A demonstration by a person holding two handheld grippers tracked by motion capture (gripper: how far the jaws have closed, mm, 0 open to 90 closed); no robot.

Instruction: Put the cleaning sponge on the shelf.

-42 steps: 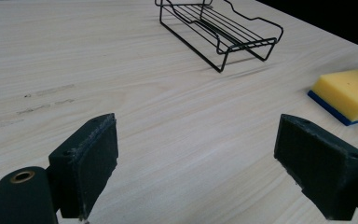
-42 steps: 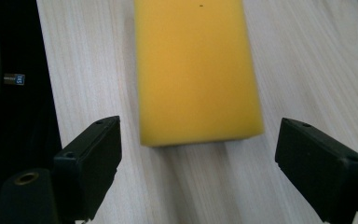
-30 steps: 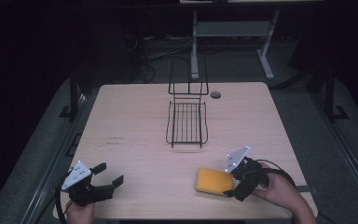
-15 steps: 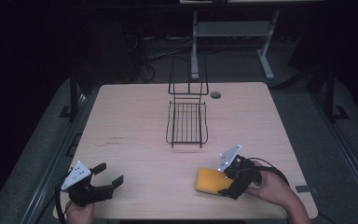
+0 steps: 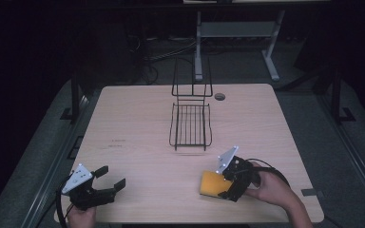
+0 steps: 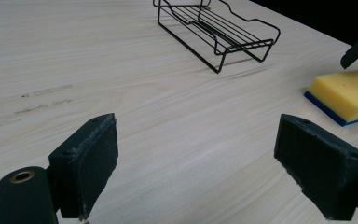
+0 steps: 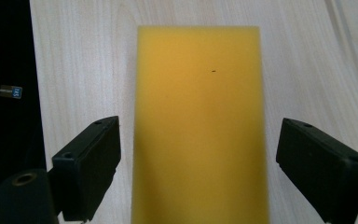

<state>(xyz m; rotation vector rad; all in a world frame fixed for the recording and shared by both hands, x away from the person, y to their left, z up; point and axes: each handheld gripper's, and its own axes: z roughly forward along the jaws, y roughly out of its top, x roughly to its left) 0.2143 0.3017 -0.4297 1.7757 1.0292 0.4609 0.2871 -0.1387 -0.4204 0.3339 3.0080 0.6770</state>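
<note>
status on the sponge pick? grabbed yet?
Not yet. Done: right gripper is lined up, open, its fingers either side of the sponge. No grasp; the sponge lies flat on the table. Left: closing and lifting. Left gripper is open, empty.

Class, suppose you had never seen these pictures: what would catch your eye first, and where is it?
The yellow sponge stands out, lying flat near the table's front edge at the person's right, with the open right gripper straddling it. Behind it, mid-table, sits a black wire rack. The left gripper is open over bare wood at the front left corner.
</note>
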